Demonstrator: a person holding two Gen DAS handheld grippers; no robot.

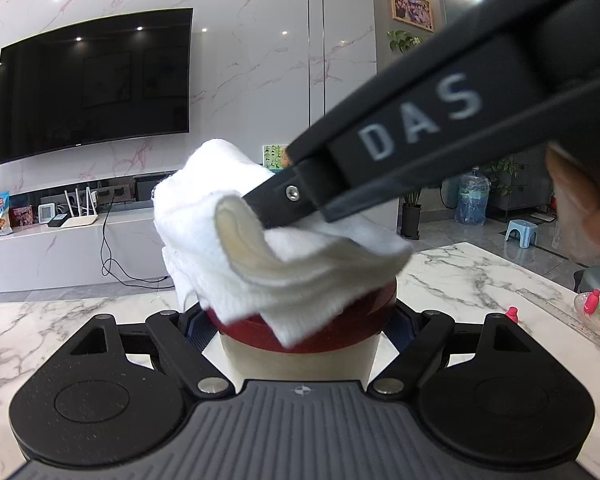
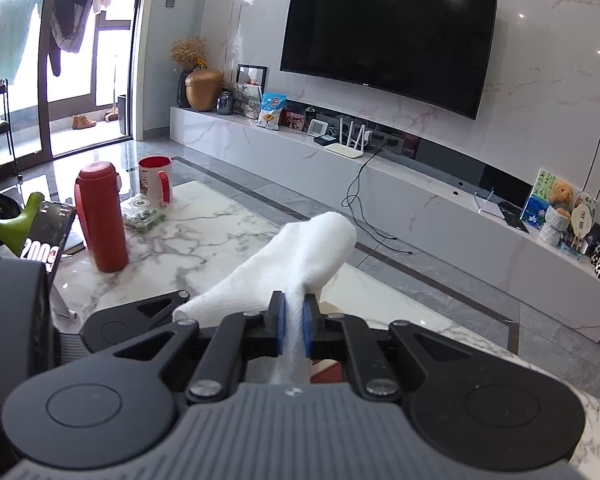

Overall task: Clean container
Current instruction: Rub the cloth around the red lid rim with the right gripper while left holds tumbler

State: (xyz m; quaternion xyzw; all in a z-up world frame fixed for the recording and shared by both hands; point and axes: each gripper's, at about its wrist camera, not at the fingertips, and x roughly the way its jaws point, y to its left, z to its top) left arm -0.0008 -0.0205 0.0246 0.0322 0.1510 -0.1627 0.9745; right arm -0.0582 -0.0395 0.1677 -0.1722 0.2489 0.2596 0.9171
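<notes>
Right gripper (image 2: 293, 322) pinches white cloth (image 1: 260, 240) | cloth rests atop container (image 1: 300, 354) | left gripper (image 1: 300, 328) clasps container upright, near side

The left gripper (image 1: 300, 320) is clamped on the container (image 1: 300, 354), its blue pads pressed to either side just under the red rim. The right gripper (image 2: 294, 322) reaches in slantwise above the container's mouth, its jaws pinched tight on a white cloth (image 2: 300, 248). A bare hand (image 1: 584, 204) shows behind that gripper's body.
</notes>
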